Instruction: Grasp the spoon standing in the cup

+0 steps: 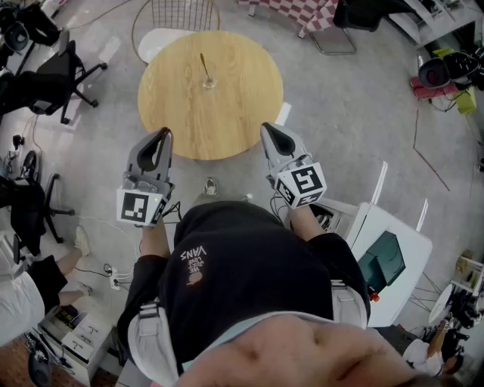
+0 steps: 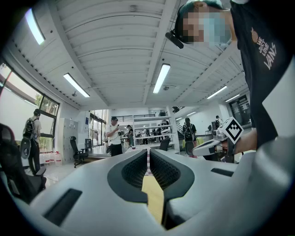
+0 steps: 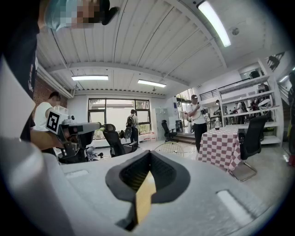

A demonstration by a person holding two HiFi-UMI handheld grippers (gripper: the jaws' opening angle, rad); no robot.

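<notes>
Left hand-held gripper [image 1: 164,136] [image 2: 148,153]: jaws together at the tips, nothing between them. Held level, in front of the person's waist. Its marker cube [image 1: 140,205] sits at the rear, near the body.

Right hand-held gripper [image 1: 266,130] [image 3: 148,156]: jaws together too, nothing clamped. It tilts slightly down, and its cube [image 1: 302,184] is by the wrist.

The two grippers are apart, side by side, one on each side of the body. Both tips point toward the round wooden bench [image 1: 242,113]. The tips sit at about its near edge and touch nothing on it.

Cup [image 1: 209,78]: clear, upright, on the far half of the bench, well apart from both grippers. Spoon [image 1: 204,63]: stands in the cup, handle leaning up and away toward the far-left.

Around: grey floor [image 1: 355,98]. A wire chair [image 1: 181,13] stands just beyond the bench. A black office chair [image 1: 57,75] is off to the left. A checkered table [image 1: 299,9] [image 3: 226,143] stands far right, with a dark chair [image 3: 251,138] beside it. Several people [image 3: 198,120] stand in the background of both gripper views.
</notes>
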